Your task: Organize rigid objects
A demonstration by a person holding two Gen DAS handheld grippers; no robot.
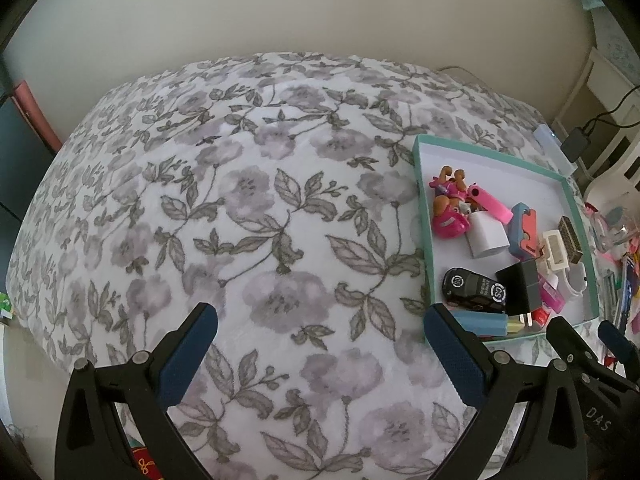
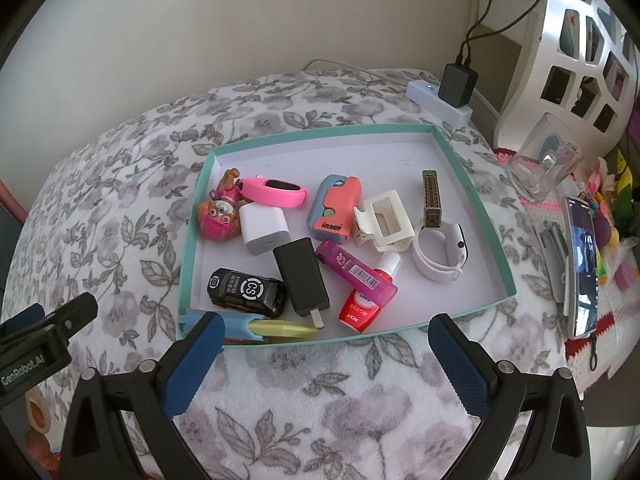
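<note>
Jaws gape empty on both the right gripper (image 2: 324,354) and left gripper (image 1: 320,340); ahead of the right jaws, the shallow teal-rimmed cardboard tray (image 2: 460,152) holds jumbled trinkets; overlapping pieces risk snagging and dragging neighbours on the soft floral blanket (image 2: 120,200).

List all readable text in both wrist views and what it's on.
"CS" and "EXPRESS": roof of the black toy car
"LION": red tube
"GenRobot.AI": left gripper body
"DAS": right gripper body
Orange-and-blue case: lettering upside down, not surely readable
Magenta tube: barcode print too small
Phone screen: blurred
</note>
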